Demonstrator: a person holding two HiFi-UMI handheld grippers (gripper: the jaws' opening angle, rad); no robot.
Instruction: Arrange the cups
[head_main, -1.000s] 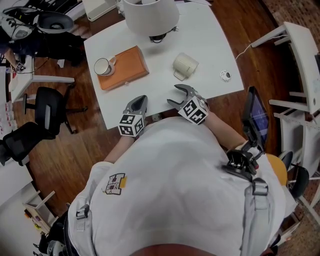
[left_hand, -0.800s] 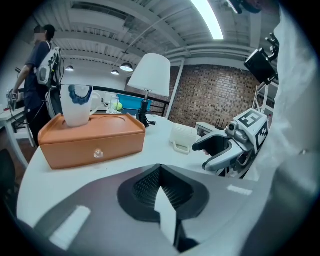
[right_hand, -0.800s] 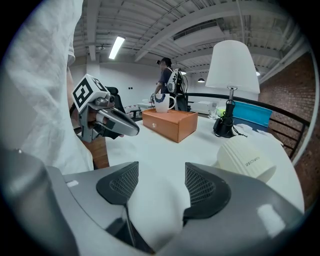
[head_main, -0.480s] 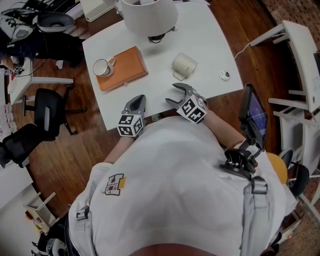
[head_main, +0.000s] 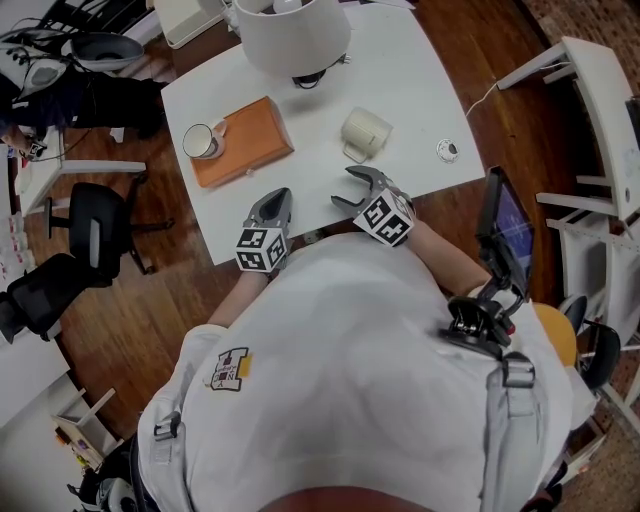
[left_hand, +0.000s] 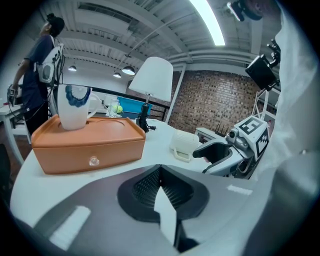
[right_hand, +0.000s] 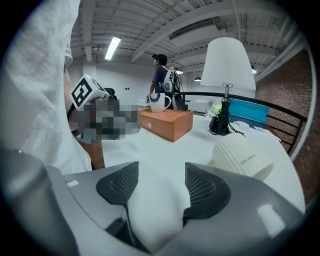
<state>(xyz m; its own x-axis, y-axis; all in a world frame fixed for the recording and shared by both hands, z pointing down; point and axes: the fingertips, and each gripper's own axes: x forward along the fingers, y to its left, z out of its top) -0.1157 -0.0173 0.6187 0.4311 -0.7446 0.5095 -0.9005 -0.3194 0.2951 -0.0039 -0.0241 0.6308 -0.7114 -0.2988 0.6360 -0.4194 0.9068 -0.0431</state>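
The left gripper (head_main: 276, 200) hovers over the near edge of the white worktop (head_main: 420, 90), its jaws closed together with nothing between them; the right gripper (head_main: 345, 189), just beside it, has its jaws spread apart and empty, pointing towards a cream ribbed cup (head_main: 365, 131); that cup lies on its side on the worktop, near the jaws but apart from them; a white mug (head_main: 203, 141) stands upright on the left end of an orange box (head_main: 250, 140), well apart from the ribbed cup; a white lamp (head_main: 290, 35) stands behind.
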